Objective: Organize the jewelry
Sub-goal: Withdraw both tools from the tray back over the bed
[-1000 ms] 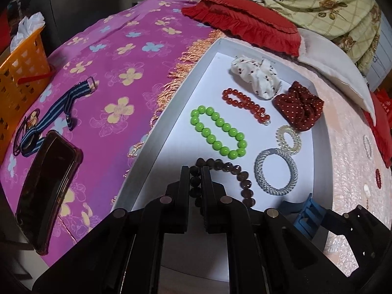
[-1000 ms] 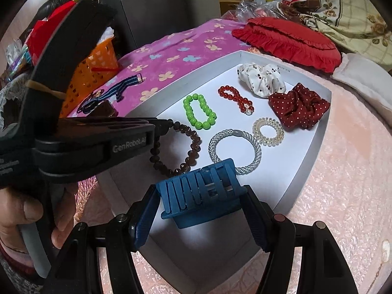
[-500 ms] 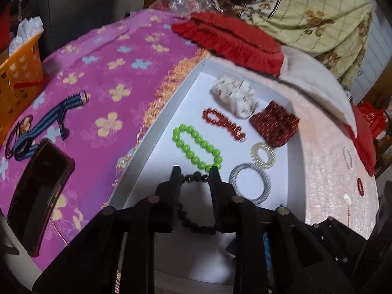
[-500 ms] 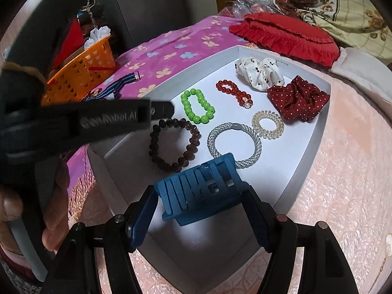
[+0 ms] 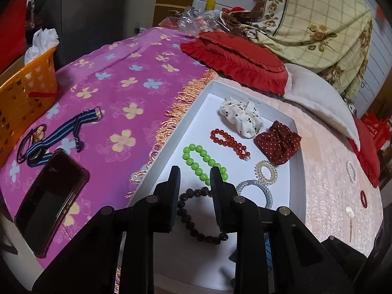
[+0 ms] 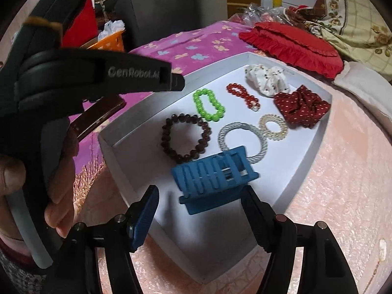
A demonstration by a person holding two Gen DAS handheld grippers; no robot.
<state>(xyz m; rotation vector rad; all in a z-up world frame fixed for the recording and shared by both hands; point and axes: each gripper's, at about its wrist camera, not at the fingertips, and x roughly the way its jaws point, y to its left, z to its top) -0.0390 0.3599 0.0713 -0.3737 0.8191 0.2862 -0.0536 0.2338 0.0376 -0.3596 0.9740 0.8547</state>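
A white tray [image 5: 188, 122] [image 6: 316, 142] holds a dark brown bead bracelet [image 5: 196, 220] [image 6: 186, 139], a green bead bracelet [image 5: 203, 161] [image 6: 208, 105], a red bead bracelet [image 5: 227, 142], a silver ring bracelet [image 6: 242, 142], a clear coil tie [image 6: 273, 127], a white scrunchie [image 5: 242, 117] and a red dotted scrunchie [image 5: 279, 142]. A blue hair claw clip [image 6: 213, 176] lies in the tray, free between my right fingers. My right gripper [image 6: 201, 213] is open around it. My left gripper [image 5: 194, 186] is open and empty above the brown bracelet.
A phone [image 5: 49, 203] and a striped strap [image 5: 63, 132] lie on the purple flowered cloth to the left. An orange basket [image 5: 24, 90] stands far left. Small jewelry pieces [image 5: 351, 169] lie on the pink cover to the right. Red cushions [image 5: 235, 58] lie behind the tray.
My left gripper let go of the brown bracelet, opened and rose away from the tray. My right gripper opened and released the blue claw clip into the tray.
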